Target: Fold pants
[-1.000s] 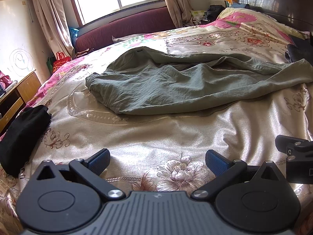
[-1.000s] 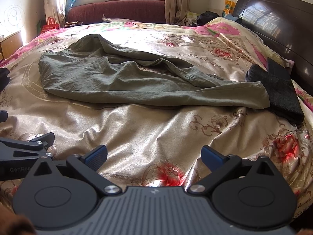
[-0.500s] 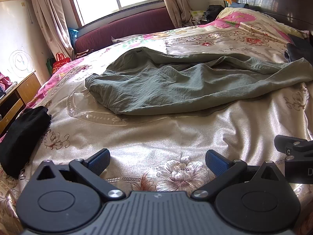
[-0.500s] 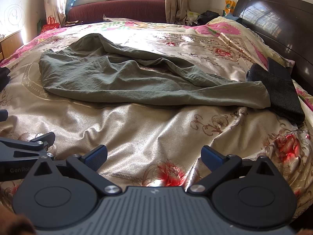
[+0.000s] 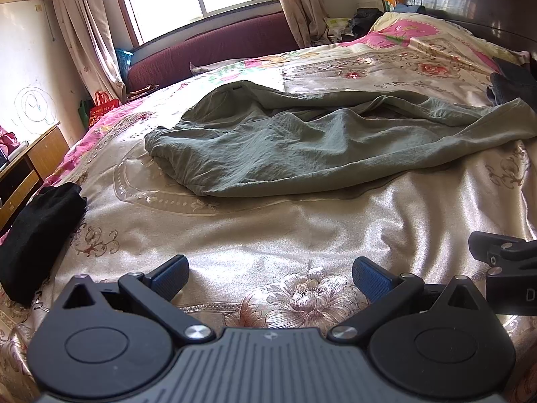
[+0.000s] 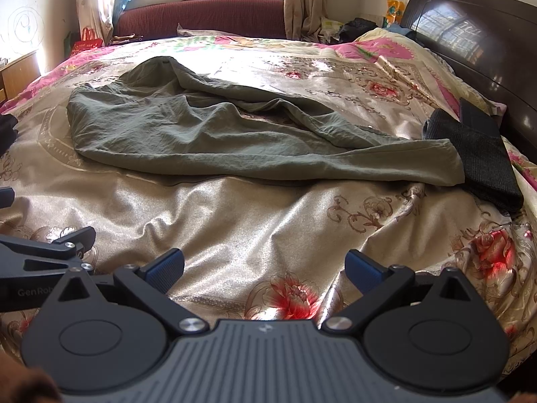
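Nothing much has moved since a second ago: both grippers hover in the same spot, low over the near part of the bed, and the pants lie as before.

The pants point(image 5: 302, 147) are green and crumpled, spread across the middle of the bed point(image 5: 302, 231), well ahead of both grippers. One leg reaches out to the right and its end lies just beside a dark folded cloth point(image 6: 483, 154) near the headboard point(image 6: 476, 40). A black cloth point(image 5: 37, 235) sits at the left side of the bed.

The left gripper point(image 5: 270, 275) is spread wide and holds nothing. The right gripper point(image 6: 265, 268) is spread wide too, with nothing between its blue ridged pads point(image 6: 362, 265). The two grippers sit side by side, pointing toward the pants.

The bed cover is shiny and smooth, gold with red and pink flowers, and it has soft wrinkles. The pants look thin and creased.
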### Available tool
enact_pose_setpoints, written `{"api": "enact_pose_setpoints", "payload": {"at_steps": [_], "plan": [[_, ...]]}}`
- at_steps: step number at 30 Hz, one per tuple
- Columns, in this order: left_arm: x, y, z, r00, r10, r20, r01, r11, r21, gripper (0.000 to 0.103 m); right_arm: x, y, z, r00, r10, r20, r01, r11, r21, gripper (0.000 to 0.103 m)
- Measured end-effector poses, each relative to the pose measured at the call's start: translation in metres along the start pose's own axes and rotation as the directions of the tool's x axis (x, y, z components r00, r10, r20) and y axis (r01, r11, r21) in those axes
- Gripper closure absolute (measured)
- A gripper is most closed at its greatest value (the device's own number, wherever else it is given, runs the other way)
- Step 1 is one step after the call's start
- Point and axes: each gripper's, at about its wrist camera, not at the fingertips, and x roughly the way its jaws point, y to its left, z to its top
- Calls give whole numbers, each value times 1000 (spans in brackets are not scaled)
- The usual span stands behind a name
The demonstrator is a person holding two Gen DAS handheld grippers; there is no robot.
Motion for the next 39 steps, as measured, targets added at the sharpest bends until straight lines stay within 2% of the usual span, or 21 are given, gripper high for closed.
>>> {"api": "enact_pose_setpoints", "payload": {"at_steps": [27, 39], "plan": [[0, -1, -1, 1000, -10, 5, 10, 1000, 6, 0, 5, 4, 0, 1000, 12, -16, -12, 1000, -9, 2], [28, 30, 5, 1000, 5, -26, -6, 998, -60, 0, 29, 25, 14, 995, 82, -48, -84, 996, -42, 2]]}}
